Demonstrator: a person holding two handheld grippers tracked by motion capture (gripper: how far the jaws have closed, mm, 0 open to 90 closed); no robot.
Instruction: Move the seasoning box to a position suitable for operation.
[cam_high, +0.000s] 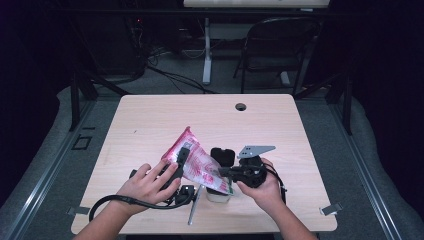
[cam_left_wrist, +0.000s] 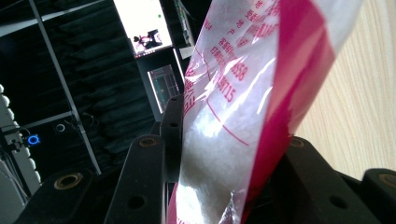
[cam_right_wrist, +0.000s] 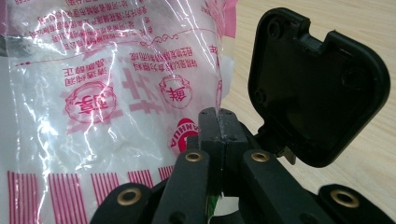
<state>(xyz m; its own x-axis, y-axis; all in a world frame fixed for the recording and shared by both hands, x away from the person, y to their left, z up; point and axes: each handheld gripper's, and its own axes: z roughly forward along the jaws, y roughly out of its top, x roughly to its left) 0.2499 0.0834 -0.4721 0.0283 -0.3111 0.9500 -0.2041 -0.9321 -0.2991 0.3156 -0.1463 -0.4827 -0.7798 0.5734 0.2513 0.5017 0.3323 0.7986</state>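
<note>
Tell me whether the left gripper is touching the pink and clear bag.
Touching. In the left gripper view, the left gripper has the pink and clear bag clamped between its black jaws, with both pressed against the plastic.

From above your side, you look forward and down on the pale wooden table (cam_high: 150, 115). Both gripper views sit close against the red-and-white printed plastic bag (cam_high: 197, 162) (cam_left_wrist: 243, 116) (cam_right_wrist: 102, 93), which all three share.

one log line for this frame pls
left gripper: shut on bag | right gripper: shut on bag edge | bag: tilted over white container | lid: open
</note>
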